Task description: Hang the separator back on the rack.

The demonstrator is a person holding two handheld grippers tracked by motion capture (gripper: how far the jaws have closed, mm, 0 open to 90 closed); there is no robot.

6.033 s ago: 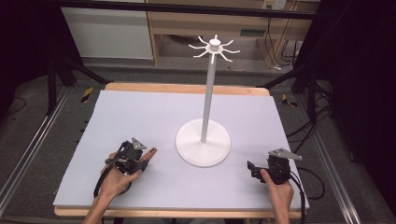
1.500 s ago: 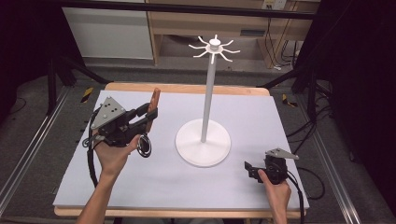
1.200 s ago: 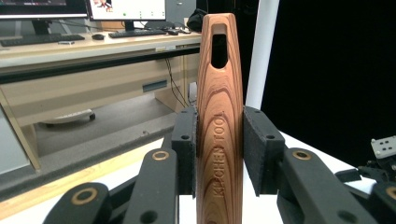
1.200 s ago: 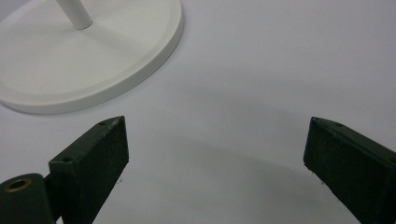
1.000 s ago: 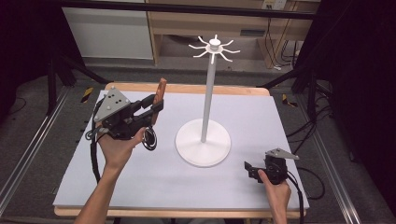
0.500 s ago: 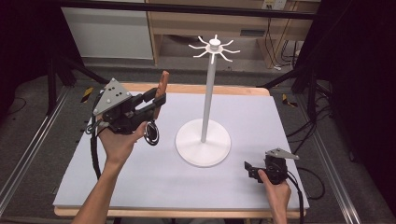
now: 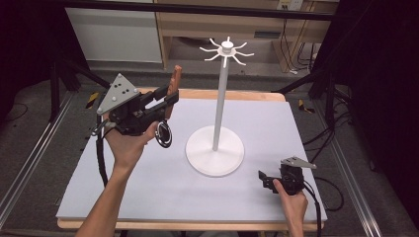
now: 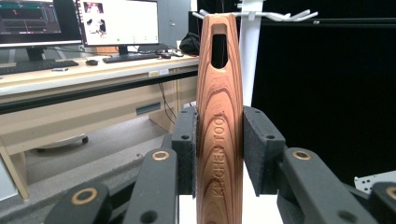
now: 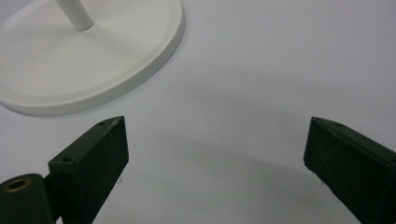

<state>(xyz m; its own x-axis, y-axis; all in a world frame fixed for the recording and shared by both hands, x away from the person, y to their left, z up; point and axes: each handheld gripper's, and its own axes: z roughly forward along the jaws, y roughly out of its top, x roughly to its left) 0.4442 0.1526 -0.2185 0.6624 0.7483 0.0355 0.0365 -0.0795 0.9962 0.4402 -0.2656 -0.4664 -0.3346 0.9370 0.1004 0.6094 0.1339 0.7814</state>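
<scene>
We hold the wooden kitchen tool (image 8: pixel 219 121) clamped in our left gripper (image 7: pixel 165 101); right gripper (image 9: pixel 215 168) gapes empty. Misjudged, its hanging slot could miss the rack's hooks (image 7: pixel 226 51) and topple the stand.

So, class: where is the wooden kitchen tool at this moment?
In the high view, the wooden kitchen tool is clamped upright in the left gripper, raised above the table's left side, left of the white hook stand.

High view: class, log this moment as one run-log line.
left gripper: shut on wooden utensil, raised | right gripper: open, on table | stand: hooks bare
</scene>
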